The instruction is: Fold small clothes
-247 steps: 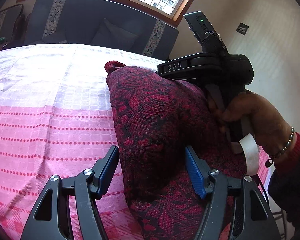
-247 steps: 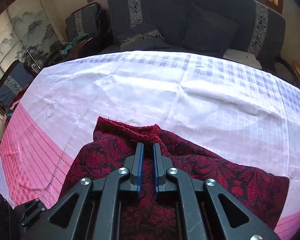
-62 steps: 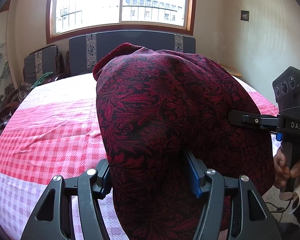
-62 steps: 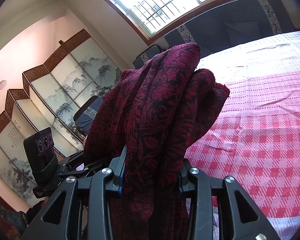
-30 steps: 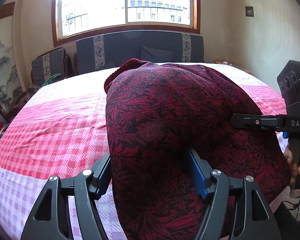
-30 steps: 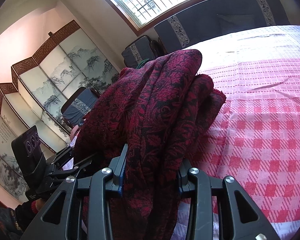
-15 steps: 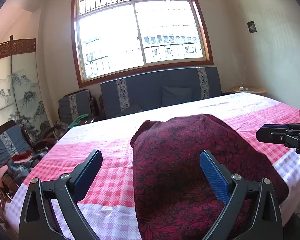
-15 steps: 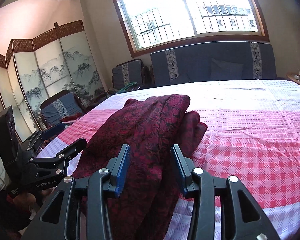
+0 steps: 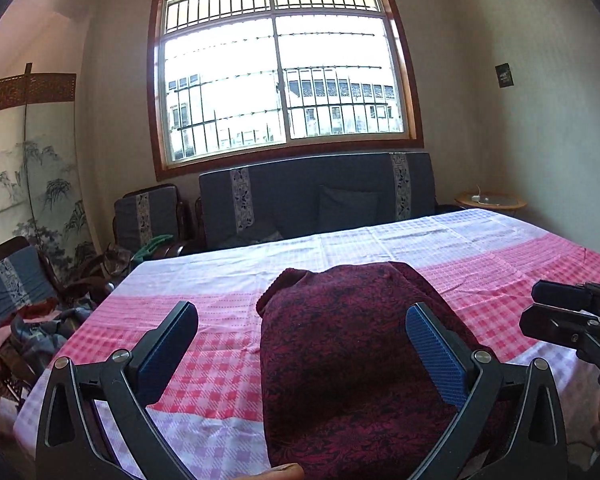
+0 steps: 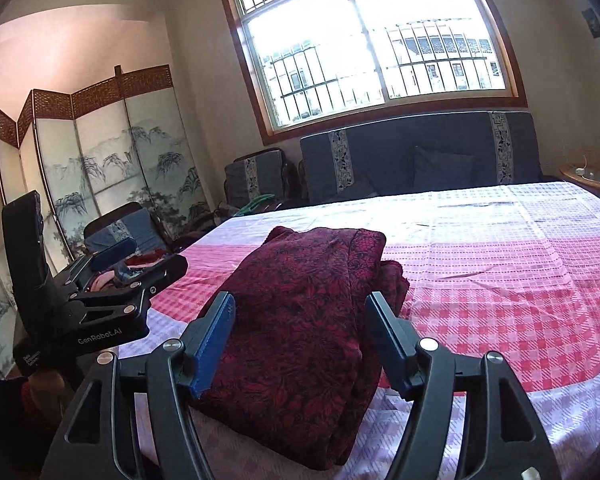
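On the left wrist view, your left gripper (image 9: 302,344) has its blue-padded jaws spread wide and holding nothing, where a second ago they were closed on the cloth. The dark red, leaf-patterned woven garment (image 9: 352,352) now lies as a long folded bundle on the pink-and-white checked bedspread (image 9: 204,360), running away from you between the two open fingers, its near end at the bed's front edge. Your right gripper (image 9: 540,308) shows at the right edge, apart from the fabric. A dark blue cushioned sofa (image 9: 316,196) stands beyond the bed under the barred window (image 9: 284,80).

From the right wrist view, your right gripper (image 10: 300,340) is likewise parted and empty; half a second ago the jaws stood closer around the fabric. The garment (image 10: 308,304) rests flat on the bedspread (image 10: 500,300), layers stacked, with a smaller fold bulging at its right side. Your left gripper (image 10: 140,260) hovers just left of the bundle, clear of it, in front of the painted folding screen (image 10: 100,168).

Both releases suggest that the fold is laid down and this piece is essentially done. You may still want to tuck that loose right-hand bulge.
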Motion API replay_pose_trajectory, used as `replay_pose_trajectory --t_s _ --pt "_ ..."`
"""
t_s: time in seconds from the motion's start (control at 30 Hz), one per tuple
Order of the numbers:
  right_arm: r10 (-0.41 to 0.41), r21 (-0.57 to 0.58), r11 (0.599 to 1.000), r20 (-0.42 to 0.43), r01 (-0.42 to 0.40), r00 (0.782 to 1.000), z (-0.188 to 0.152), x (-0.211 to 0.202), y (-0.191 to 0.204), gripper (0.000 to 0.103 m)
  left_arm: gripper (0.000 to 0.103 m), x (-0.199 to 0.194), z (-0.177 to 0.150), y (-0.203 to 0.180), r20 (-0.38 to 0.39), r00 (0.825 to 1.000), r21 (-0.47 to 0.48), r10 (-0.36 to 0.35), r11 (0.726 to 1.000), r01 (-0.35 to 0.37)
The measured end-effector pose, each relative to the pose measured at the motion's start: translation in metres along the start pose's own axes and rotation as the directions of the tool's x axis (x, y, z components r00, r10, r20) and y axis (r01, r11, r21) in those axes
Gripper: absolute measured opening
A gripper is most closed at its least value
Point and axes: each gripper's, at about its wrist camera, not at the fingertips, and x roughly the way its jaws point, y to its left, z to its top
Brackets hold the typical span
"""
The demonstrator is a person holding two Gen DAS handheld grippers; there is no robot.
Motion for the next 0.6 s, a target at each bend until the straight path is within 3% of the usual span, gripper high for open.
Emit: replay_pose_trajectory --t_s 0.27,0.4,0.6 --pt "0.009 -0.023 1.000 -0.001 -0.009 1.000 -0.002 -0.002 0.010 0.069 0.103 -0.001 0.005 -0.003 -0.020 0.998 -0.009 -0.054 0.999 0.054" --pt "0.013 -0.018 1.000 -0.006 -0.013 1.000 -0.003 0.000 0.007 0.072 0.103 -0.001 0.004 -0.001 0.001 1.000 -0.036 0.009 0.999 -0.009" --pt "0.009 -0.030 1.000 -0.009 -0.010 1.000 -0.004 -0.001 0.010 0.075 0.103 0.011 0.005 0.006 -0.068 0.997 -0.067 0.031 0.997 -0.035"
